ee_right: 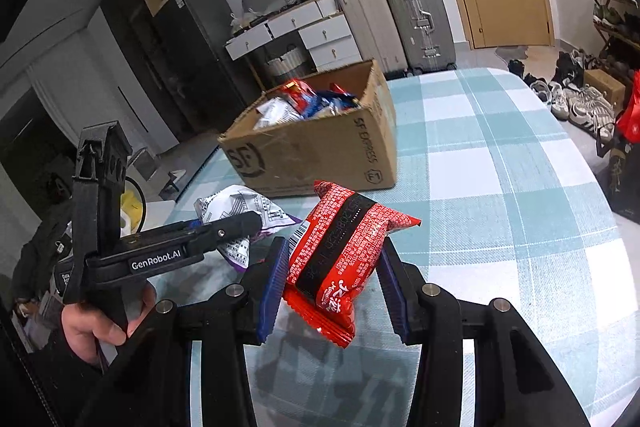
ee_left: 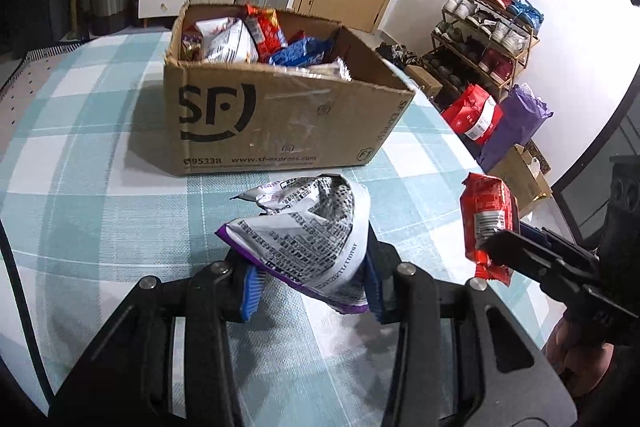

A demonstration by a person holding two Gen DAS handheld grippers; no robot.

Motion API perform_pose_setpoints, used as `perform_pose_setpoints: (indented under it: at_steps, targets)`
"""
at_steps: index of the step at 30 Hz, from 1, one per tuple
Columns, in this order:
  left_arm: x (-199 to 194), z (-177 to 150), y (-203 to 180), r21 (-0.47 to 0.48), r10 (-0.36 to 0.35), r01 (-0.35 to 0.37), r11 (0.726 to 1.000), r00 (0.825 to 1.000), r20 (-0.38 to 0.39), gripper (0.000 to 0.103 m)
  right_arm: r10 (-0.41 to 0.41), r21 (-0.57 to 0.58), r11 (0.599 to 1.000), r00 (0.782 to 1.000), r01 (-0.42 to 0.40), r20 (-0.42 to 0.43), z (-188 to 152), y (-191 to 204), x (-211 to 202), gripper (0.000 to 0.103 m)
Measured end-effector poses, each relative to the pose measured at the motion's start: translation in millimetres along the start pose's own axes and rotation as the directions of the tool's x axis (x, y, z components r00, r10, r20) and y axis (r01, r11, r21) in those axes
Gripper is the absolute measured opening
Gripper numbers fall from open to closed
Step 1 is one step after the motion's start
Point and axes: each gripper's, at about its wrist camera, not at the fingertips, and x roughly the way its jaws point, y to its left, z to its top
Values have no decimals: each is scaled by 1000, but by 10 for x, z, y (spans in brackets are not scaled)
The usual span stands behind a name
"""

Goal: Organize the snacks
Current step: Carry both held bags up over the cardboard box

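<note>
A crumpled white and purple snack bag (ee_left: 308, 239) is pinched between the blue pads of the left claw (ee_left: 314, 287) and held above the checked worktop (ee_left: 100, 187). Behind it, an open cardboard box (ee_left: 276, 119) filled with snack packets is seen on the worktop. To the right, a red snack packet (ee_right: 340, 259) is gripped by the right claw (ee_right: 334, 291), clear of the cloth.
</note>
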Motion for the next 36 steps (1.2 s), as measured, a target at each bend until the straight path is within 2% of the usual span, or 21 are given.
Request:
perform_pose_setpoints:
  at_steps: [11, 21, 36]
  targets:
    - [-586, -14, 22, 18, 15, -16, 1000, 999, 42, 38, 27, -68, 997, 999, -25, 33, 159, 332, -204, 45]
    - [-991, 203, 113, 24, 24, -25, 999, 998, 65, 38, 68, -109, 992, 996, -62, 51, 532, 539, -274, 45]
    - [-1091, 919, 76, 69, 48, -55, 996, 994, 96, 38, 90, -200, 977, 994, -75, 67, 1209, 782, -168, 45]
